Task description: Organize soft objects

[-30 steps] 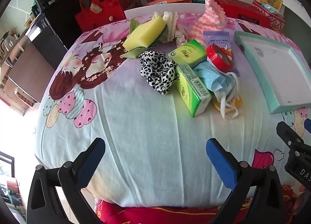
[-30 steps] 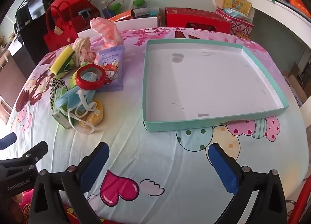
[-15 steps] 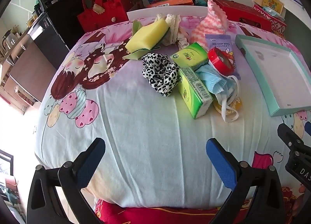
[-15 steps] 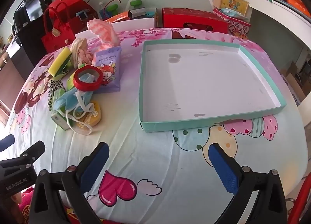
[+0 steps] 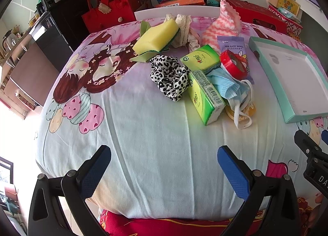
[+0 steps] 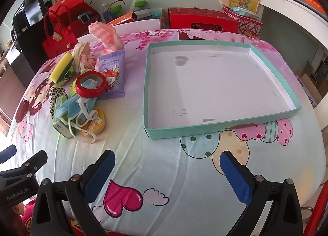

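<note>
Left wrist: left hand-held gripper [image 5: 164,164] spread, empty, over near worktop [image 5: 143,154]; scrunchie [image 5: 170,77], tissue pack [image 5: 206,97], mask [image 5: 229,88] piled far, left of tray [image 5: 295,118].
Right wrist: right hand-held gripper [image 6: 167,171] spread, empty, near tray [image 6: 184,130]; pile at left.

The purple wipes packet [image 5: 231,46] reads "MINI BABY WIPES". The left gripper's black body [image 6: 19,183], seen from the right wrist, bears "GenRobot.AI" — the right gripper's body [image 5: 316,171], in the left view, shows only "DA". A barcode sits on the green tissue pack [image 5: 205,100] — digits too small to read.
</note>
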{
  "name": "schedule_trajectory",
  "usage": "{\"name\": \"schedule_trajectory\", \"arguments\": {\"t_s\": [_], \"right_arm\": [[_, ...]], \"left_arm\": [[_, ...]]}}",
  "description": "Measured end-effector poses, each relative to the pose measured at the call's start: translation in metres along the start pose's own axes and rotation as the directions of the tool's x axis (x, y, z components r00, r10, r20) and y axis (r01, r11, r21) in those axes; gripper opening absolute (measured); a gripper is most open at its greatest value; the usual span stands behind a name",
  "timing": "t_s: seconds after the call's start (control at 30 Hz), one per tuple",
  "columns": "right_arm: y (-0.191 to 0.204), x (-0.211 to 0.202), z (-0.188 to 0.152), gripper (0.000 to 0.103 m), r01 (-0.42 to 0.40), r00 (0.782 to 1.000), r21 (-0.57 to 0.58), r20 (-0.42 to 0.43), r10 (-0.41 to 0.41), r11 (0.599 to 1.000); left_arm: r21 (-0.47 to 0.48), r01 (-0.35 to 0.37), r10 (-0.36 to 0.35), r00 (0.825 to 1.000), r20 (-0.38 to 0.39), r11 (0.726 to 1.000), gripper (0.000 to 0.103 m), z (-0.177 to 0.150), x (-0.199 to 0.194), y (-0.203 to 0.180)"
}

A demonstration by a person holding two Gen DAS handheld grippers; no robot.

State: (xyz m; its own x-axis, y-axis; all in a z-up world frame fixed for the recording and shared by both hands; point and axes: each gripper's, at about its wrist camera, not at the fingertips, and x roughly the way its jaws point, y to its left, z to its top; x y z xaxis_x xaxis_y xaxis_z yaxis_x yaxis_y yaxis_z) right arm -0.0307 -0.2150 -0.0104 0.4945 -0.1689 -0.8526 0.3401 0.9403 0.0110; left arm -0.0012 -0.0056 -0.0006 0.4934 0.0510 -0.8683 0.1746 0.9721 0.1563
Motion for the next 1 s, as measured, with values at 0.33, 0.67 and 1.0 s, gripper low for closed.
{"name": "schedule_trajectory", "arguments": {"t_s": [0.33,0.67,1.0], "right_arm": [[-0.0003,-0.0001,-0.0003,0.103,0.0,1.0,0.006,-0.001,0.0,1.0],[-0.0013,0.0002,-0.0001,0.103,0.001,1.0,0.01,-0.002,-0.001,1.0],[-0.0011,-0.0002,0.0,0.103,0.002,1.0,0.011,-0.001,-0.002,1.0]], "left_arm": [[-0.002,-0.001,0.001,1.0,-0.003,1.0,0.103,-0.0003,0.001,0.0006],[-0.005,0.0,0.0,1.0,-0.005,1.0,0.103,-0.0002,0.0021,0.0011],[-0.008,-0.001,0.001,1.0,-0.009,1.0,0.103,-0.0009,0.0036,0.0023]]}}
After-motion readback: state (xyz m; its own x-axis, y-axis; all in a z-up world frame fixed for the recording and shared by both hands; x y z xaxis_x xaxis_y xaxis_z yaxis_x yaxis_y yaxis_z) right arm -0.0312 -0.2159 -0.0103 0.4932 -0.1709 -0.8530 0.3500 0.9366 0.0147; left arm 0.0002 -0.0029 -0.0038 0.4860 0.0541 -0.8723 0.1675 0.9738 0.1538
